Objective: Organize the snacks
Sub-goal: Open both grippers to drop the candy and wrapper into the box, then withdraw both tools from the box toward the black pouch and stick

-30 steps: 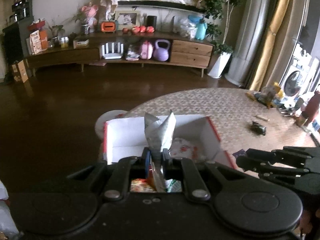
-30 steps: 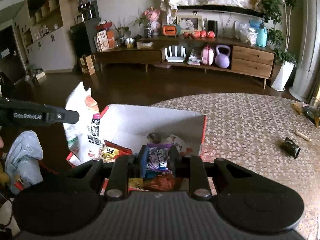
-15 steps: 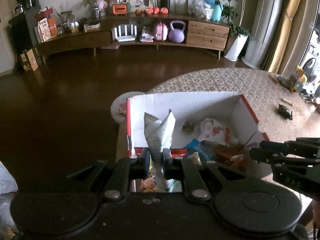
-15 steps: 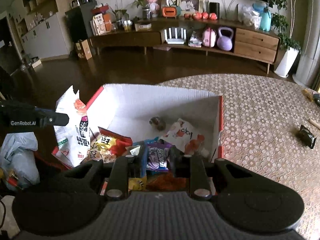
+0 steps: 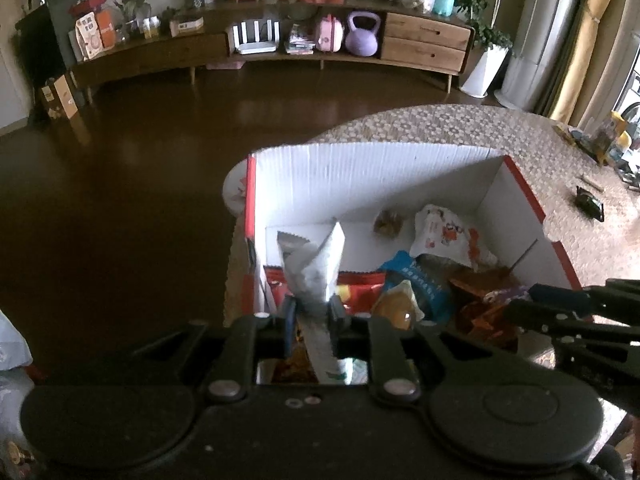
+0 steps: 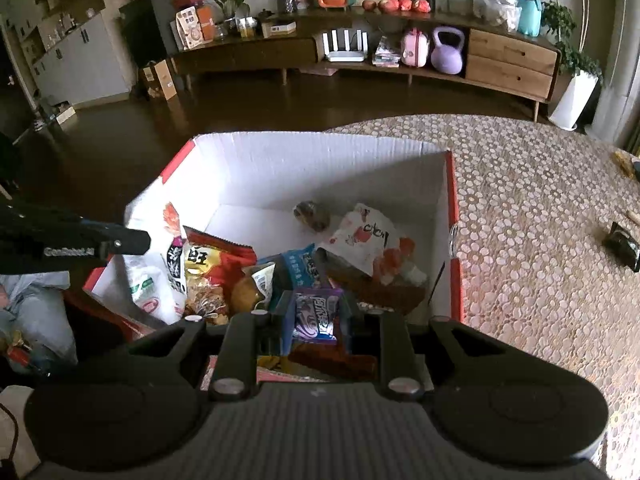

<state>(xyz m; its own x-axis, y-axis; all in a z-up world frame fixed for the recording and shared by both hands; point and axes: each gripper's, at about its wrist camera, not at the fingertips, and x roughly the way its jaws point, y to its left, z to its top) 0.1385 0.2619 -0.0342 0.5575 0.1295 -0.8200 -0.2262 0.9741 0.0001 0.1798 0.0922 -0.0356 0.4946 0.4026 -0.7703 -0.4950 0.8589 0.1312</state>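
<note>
Inside crowded box (image 6: 320,168), right fingers (image 6: 316,312) gripping purple packet (image 6: 314,316), left fingers (image 5: 312,312) loosening around white bag (image 5: 316,268).

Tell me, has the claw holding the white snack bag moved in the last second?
Yes. The left gripper came down toward the white box, which looms larger and nearer than before. Its jaws have just been opening, the white snack bag between them.

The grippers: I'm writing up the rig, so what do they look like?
Both are matte black plastic. The left gripper and right gripper each have two round housings, silver pivot bolts and blue-edged finger pads. From the right wrist view, the left one carries white lettering, too blurred to read.
</note>
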